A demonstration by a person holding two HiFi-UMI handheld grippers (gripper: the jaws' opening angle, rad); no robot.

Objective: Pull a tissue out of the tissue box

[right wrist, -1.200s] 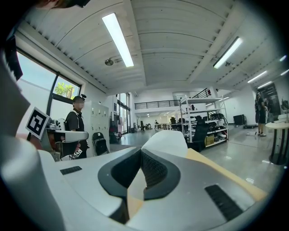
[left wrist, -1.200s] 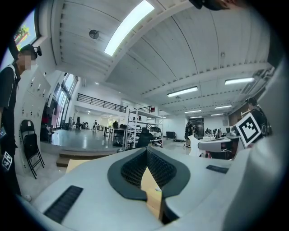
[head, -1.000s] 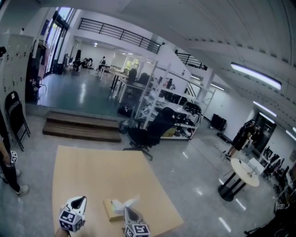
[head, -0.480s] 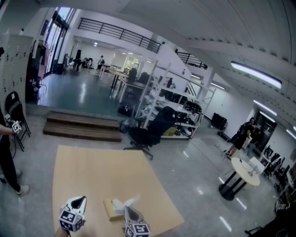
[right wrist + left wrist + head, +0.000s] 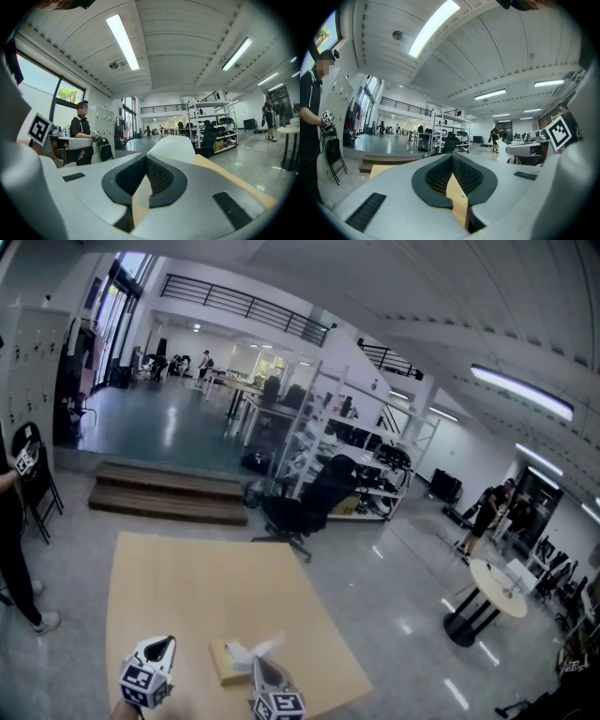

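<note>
Right tool (image 5: 146,157): ribbed black pads pressed together at the tip, no gap visible. A white crumpled paper tissue (image 5: 174,145) rises directly behind that tip. I cannot tell whether a fold is caught between the pads or merely stands beyond them. In the head view the right tool (image 5: 258,667) lies low, its tip at the near right side of the small tan cardboard tissue box (image 5: 225,664). The tissue (image 5: 256,650) sticks up out of the box top and spreads to the right. Left tool (image 5: 451,158): pads likewise closed on each other, with nothing between them and only bare wood showing through the notch below. In the head view the left tool (image 5: 161,650) sits left of the tissue box, apart from it, pointing the same way as the right one. The tissue box stands near the close end of a pale wooden rectangular table (image 5: 202,582), which runs on well beyond the box. Past the table's far end from the box is a black swivel office chair (image 5: 314,501), with white metal shelving racks (image 5: 352,451) behind it and brown wooden steps (image 5: 169,495) further left. Far to the right of the box, on the glossy grey floor (image 5: 394,568), is a round white-topped pedestal stand (image 5: 492,589). Far left of the box, a person in dark clothes (image 5: 11,559) stands at the frame edge.
</note>
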